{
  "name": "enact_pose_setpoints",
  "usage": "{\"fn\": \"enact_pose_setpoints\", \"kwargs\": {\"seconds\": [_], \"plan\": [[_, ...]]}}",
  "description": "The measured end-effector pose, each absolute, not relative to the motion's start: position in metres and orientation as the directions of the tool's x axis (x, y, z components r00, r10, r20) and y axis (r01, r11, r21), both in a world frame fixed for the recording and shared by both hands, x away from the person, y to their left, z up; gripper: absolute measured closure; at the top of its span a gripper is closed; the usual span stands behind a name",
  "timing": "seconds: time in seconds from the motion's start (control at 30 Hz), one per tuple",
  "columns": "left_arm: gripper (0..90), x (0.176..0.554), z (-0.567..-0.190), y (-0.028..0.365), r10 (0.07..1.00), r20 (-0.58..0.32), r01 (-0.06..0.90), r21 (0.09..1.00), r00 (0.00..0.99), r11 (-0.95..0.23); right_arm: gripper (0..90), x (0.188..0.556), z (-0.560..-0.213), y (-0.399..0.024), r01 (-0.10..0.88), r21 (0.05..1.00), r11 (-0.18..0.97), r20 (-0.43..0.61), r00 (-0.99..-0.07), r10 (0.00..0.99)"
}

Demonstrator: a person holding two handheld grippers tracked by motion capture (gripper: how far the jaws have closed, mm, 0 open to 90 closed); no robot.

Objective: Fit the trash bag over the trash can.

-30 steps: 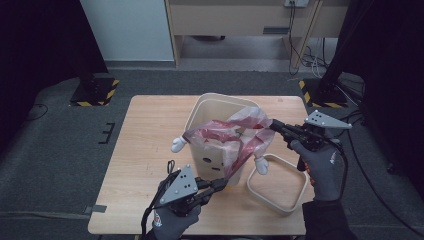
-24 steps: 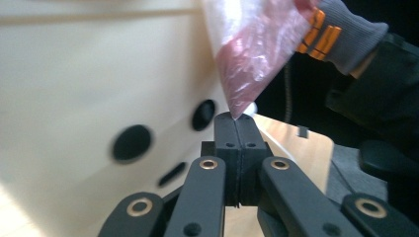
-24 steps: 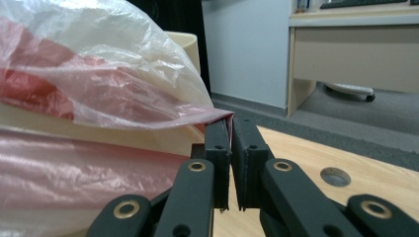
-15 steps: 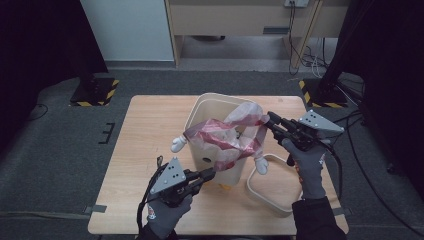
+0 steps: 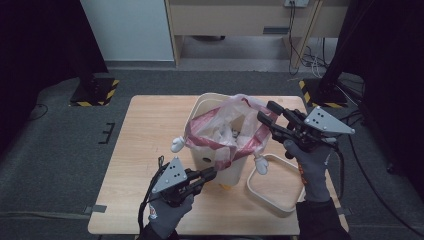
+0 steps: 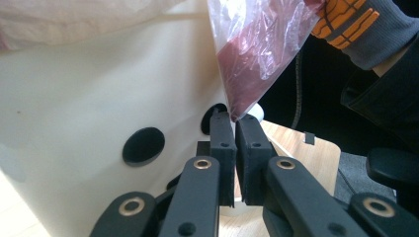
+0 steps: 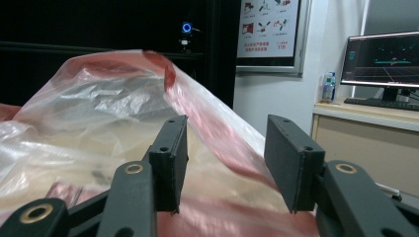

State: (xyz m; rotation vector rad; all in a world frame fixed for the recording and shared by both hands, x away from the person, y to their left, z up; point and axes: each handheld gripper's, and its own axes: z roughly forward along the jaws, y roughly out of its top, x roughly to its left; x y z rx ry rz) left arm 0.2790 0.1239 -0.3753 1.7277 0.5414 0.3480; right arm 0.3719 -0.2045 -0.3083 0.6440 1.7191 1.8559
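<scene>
- One cream bin (image 5: 227,165), one red-and-clear bag (image 5: 227,131), one loose ring (image 5: 277,182) on the tabletop (image 5: 145,150).
- Left tool (image 5: 211,174): pressed together on the bag's lower edge.
- Right tool (image 5: 265,112): jaws just been opening, spread, bag rim between them unpinched.

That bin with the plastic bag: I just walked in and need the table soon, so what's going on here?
A person is fitting a red-and-clear plastic bag into a cream bin on the wooden table. The left tongs pinch the bag's lower edge at the bin's front. The right tongs have just been opening at the bag's far side, pads off it. A loose ring frame lies beside the bin.
</scene>
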Motion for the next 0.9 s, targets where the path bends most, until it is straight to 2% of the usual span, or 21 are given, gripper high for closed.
{"fn": "enact_pose_setpoints", "kwargs": {"seconds": [0.07,0.1,0.13,0.17,0.2,0.23,0.3,0.33,0.4,0.47,0.5,0.63,0.7,0.8,0.83,0.9], "plan": [[86.4,0.279,-0.376,0.125,0.532,-0.060,0.169,0.973,0.844,-0.158,54.8,0.376,-0.307,-0.201,-0.057,0.997,-0.047,-0.011,-0.749,0.663],[86.0,0.280,-0.376,0.125,0.532,-0.061,0.169,0.973,0.844,-0.158,62.0,0.378,-0.307,-0.199,-0.053,0.998,-0.038,-0.014,-0.746,0.666],[86.0,0.280,-0.376,0.126,0.533,-0.064,0.171,0.973,0.843,-0.152,63.9,0.379,-0.307,-0.198,-0.047,0.998,-0.034,-0.012,-0.744,0.668],[84.9,0.280,-0.376,0.126,0.532,-0.069,0.172,0.974,0.844,-0.147,74.0,0.383,-0.309,-0.196,-0.035,0.999,-0.023,-0.010,-0.740,0.673],[84.9,0.280,-0.376,0.127,0.532,-0.071,0.172,0.975,0.844,-0.143,74.0,0.383,-0.309,-0.196,-0.035,0.999,-0.023,-0.010,-0.740,0.673],[80.9,0.280,-0.375,0.129,0.536,-0.077,0.173,0.976,0.841,-0.131,81.2,0.386,-0.310,-0.195,-0.019,1.000,-0.014,-0.005,-0.726,0.688],[78.3,0.279,-0.375,0.131,0.543,-0.080,0.172,0.978,0.836,-0.120,83.4,0.387,-0.311,-0.194,-0.022,1.000,-0.011,-0.008,-0.722,0.692],[75.3,0.278,-0.372,0.136,0.547,-0.084,0.168,0.980,0.833,-0.107,87.8,0.390,-0.312,-0.194,-0.005,1.000,-0.015,0.007,-0.714,0.700],[71.3,0.277,-0.371,0.138,0.550,-0.091,0.169,0.981,0.830,-0.093,88.5,0.390,-0.313,-0.193,0.000,1.000,-0.016,0.011,-0.712,0.702],[63.5,0.275,-0.367,0.146,0.567,-0.089,0.159,0.984,0.819,-0.075,89.3,0.393,-0.314,-0.193,0.008,1.000,-0.020,0.020,-0.701,0.712],[63.5,0.274,-0.365,0.150,0.573,-0.089,0.154,0.986,0.815,-0.067,89.3,0.393,-0.314,-0.193,0.008,1.000,-0.020,0.020,-0.701,0.712],[52.8,0.272,-0.357,0.176,0.594,-0.099,0.141,0.990,0.798,-0.025,89.4,0.394,-0.314,-0.194,0.012,1.000,-0.021,0.023,-0.692,0.721],[52.0,0.274,-0.355,0.188,0.598,-0.116,0.134,0.991,0.793,0.015,89.4,0.394,-0.314,-0.195,0.018,1.000,-0.023,0.029,-0.691,0.722],[55.0,0.283,-0.352,0.202,0.609,-0.077,0.075,0.997,0.790,0.028,88.8,0.393,-0.314,-0.196,0.021,1.000,-0.013,0.024,-0.693,0.721],[58.9,0.283,-0.352,0.202,0.609,-0.077,0.075,0.997,0.790,0.028,88.8,0.393,-0.314,-0.196,0.021,1.000,-0.013,0.024,-0.693,0.721],[58.9,0.288,-0.351,0.205,0.621,-0.104,0.098,0.994,0.777,0.043,88.7,0.392,-0.314,-0.197,0.023,1.000,-0.010,0.023,-0.693,0.720]]}}
